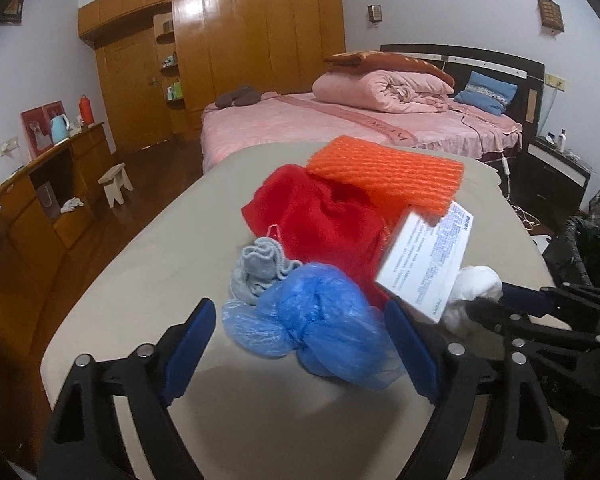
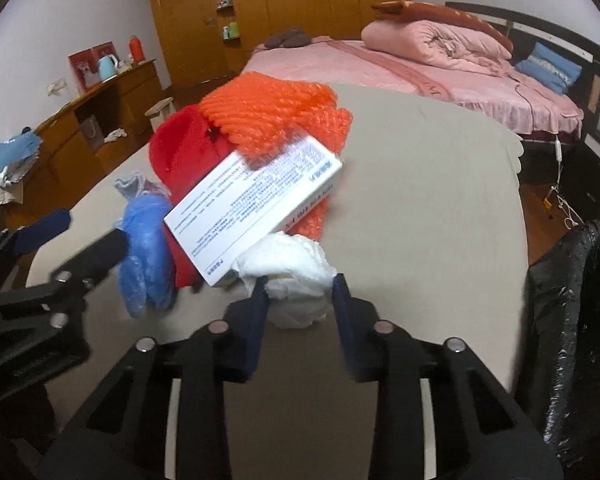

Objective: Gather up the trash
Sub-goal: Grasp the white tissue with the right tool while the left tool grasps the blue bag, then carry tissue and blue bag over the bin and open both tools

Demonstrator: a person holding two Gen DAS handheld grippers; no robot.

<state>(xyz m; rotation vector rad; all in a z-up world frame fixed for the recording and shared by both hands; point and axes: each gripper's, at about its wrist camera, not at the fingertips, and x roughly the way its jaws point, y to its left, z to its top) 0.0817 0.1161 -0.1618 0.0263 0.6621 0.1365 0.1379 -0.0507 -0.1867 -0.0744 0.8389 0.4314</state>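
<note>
Right gripper (image 2: 300, 292) pinches white tissue wad (image 2: 288, 260) on beige table (image 2: 420, 200). Left gripper (image 1: 300, 332) is wide open, 2 fingers straddling blue plastic bag (image 1: 320, 320), not gripping.

white box (image 2: 256, 208) covered in small blurred print, none legible, no other readable text

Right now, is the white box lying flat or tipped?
Tipped: the white printed cardboard box leans on the red cloth, one end raised.
</note>
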